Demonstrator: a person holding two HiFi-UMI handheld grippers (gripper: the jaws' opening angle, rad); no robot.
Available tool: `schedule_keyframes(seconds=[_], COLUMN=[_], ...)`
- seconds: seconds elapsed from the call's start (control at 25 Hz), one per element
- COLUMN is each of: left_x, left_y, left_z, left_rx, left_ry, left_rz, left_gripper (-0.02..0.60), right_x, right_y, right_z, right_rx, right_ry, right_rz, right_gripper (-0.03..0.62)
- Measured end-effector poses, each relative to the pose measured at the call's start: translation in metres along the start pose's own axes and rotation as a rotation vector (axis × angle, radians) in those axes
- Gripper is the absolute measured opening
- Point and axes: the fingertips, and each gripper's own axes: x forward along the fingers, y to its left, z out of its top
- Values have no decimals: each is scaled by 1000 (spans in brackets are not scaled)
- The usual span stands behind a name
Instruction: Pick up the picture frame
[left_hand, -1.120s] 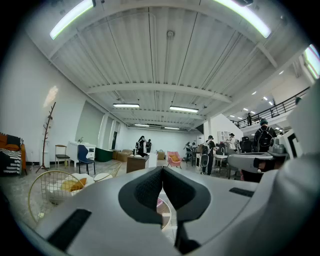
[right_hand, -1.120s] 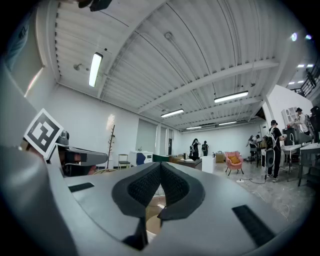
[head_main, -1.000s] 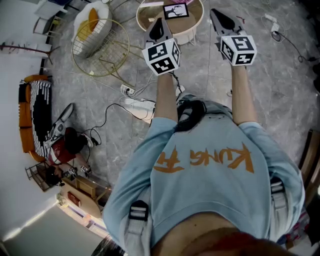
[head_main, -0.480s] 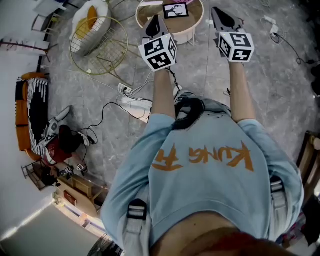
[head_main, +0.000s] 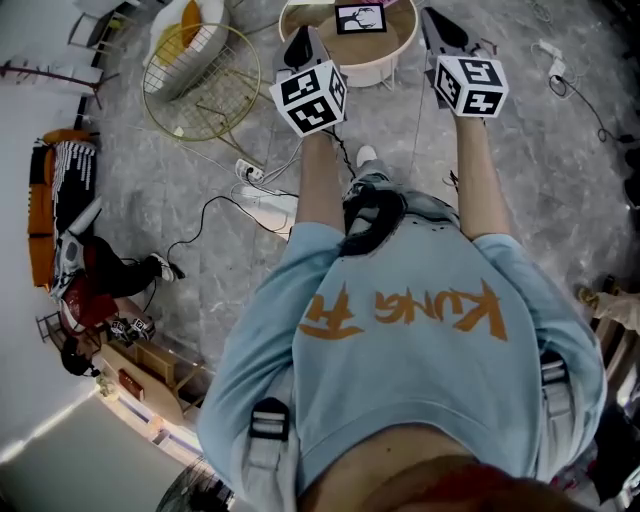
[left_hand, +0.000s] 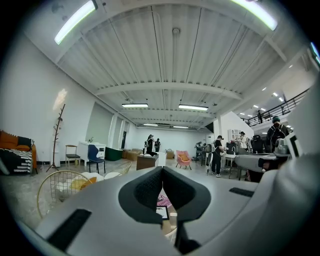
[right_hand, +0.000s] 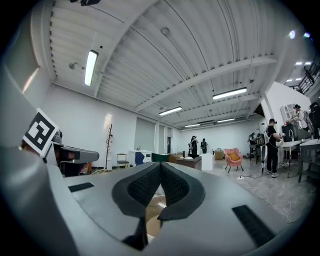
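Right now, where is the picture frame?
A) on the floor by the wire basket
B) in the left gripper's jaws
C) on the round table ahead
C: the picture frame sits on the round table, while the left gripper and right gripper are shut on nothing.

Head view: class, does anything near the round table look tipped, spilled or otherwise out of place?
Yes. The gold wire basket left of the round table seems to lie on its side. A power strip and loose cables sprawl over the floor. The picture frame lies flat on the table.
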Motion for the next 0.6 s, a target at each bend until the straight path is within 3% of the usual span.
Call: schedule_keyframes(seconds=[0.32, 0.6], left_x=[43, 109], left_y=[-8, 3], left_z=[-5, -3], left_rx=[4, -44], left_ry=[3, -8], left_rz=[-42, -49], left_gripper=[20, 20], right_x=[20, 77], right_y=[-43, -60], right_z=[-5, 2], right_rx=[22, -32], right_ry=[1, 9], right_rz=[-72, -45], right_gripper=[-3, -3])
